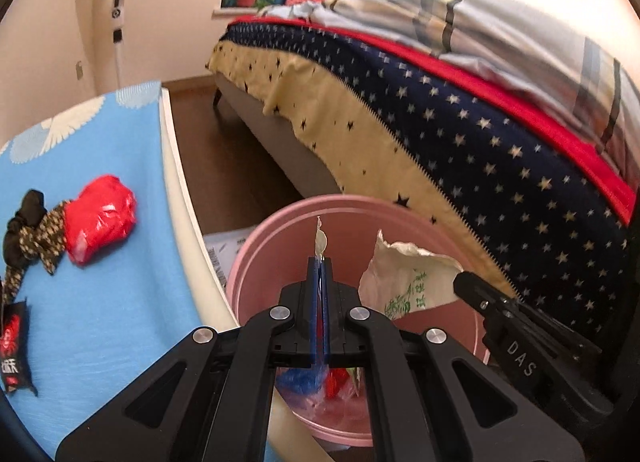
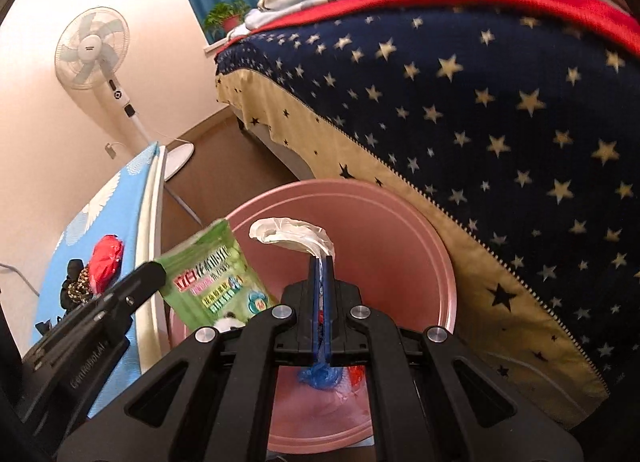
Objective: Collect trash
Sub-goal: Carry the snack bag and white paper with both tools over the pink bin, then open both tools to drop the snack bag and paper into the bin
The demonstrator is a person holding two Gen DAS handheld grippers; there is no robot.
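Note:
A pink bin [image 1: 256, 246] [image 2: 436, 246] stands on the floor between a table and a bed. Both grippers hover over it. My left gripper [image 1: 319, 262] is shut on a green wipes packet, seen edge-on here and flat in the right wrist view [image 2: 208, 274]. My right gripper [image 2: 320, 262] is shut on a white crumpled plastic bag [image 2: 288, 234], which also shows in the left wrist view [image 1: 404, 274]. Blue and red trash [image 2: 320, 378] lies at the bin's bottom. A red crumpled bag [image 1: 100, 218] lies on the table.
The table has a blue flowered cloth [image 1: 100, 134]. On it are a black and patterned scrunchie [image 1: 36, 230] and a black-red packet [image 1: 14, 346]. A bed with a starred blanket [image 1: 480, 134] is at the right. A standing fan [image 1: 116, 2] is by the wall.

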